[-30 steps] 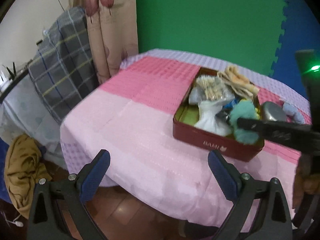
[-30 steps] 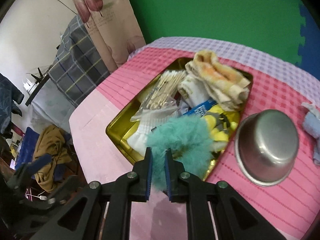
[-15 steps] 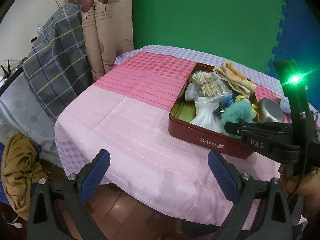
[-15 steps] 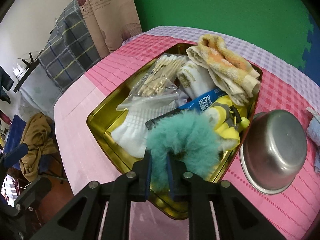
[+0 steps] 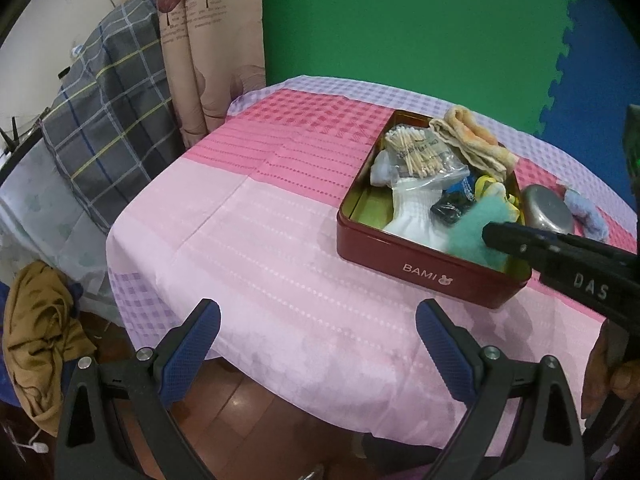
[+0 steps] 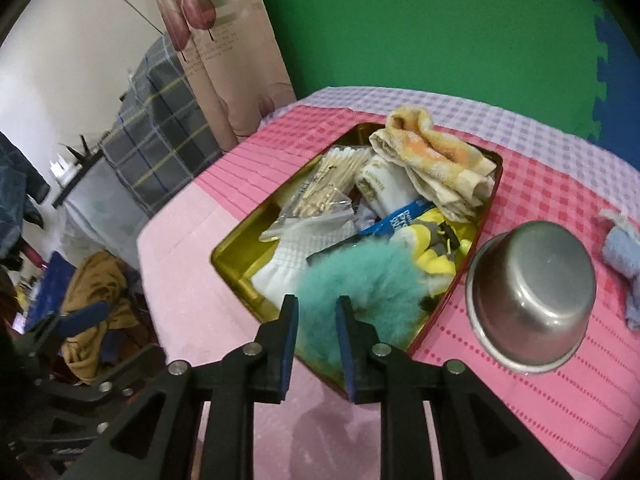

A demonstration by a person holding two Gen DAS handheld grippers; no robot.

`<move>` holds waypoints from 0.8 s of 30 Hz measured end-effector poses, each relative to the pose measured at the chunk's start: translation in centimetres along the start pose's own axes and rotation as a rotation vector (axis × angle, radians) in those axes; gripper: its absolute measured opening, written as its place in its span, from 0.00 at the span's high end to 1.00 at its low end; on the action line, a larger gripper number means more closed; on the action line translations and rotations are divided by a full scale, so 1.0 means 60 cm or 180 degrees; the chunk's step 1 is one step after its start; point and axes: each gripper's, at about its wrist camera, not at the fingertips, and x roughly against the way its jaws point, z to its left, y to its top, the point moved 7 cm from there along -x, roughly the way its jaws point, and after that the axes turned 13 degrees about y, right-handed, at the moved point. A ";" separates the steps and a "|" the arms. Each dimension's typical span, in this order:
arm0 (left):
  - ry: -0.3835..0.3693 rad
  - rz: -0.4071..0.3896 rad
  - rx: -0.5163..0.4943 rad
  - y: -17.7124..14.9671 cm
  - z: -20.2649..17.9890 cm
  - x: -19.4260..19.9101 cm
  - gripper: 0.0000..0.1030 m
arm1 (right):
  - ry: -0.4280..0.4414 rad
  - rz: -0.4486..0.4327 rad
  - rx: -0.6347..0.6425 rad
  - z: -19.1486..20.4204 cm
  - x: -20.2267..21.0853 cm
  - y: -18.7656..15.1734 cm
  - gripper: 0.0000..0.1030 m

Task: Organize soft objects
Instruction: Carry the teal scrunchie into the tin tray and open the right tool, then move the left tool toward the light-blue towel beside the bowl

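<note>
Your right gripper (image 6: pixel 316 320) has just been opening over the red tin (image 5: pixel 432 268), its jaws parted, the teal fluffy piece (image 6: pixel 356 284) between them and settling at the tin's near corner. Your left gripper (image 5: pixel 318 336) hangs wide apart, empty. You are at the release; next, I judge, back straight out so fur doesn't snag. At three o'clock of the tin sits an upturned steel bowl (image 6: pixel 532 296), crowding your reach to the blue cloth (image 6: pixel 624 264) beyond.

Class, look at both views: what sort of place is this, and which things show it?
Probably a lived-in room at home: a table under a pink checked cloth, patterned curtains, and a plaid blanket draped beside them.
</note>
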 end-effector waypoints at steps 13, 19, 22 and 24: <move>0.0043 -0.0113 -0.0123 0.002 -0.008 0.007 0.06 | -0.0378 -0.0390 -0.0080 -0.032 0.079 -0.014 0.58; 0.0081 -0.0227 -0.0264 0.001 -0.020 0.018 0.06 | -0.1302 -0.0464 -0.0399 -0.174 0.178 -0.102 0.58; 0.0091 -0.0217 -0.0331 -0.003 -0.028 0.016 0.06 | -0.1776 -0.0406 -0.0660 -0.269 0.242 -0.159 0.58; 0.0120 -0.0227 -0.0369 -0.005 -0.033 0.016 0.06 | -0.2013 -0.0376 -0.0833 -0.323 0.284 -0.192 0.58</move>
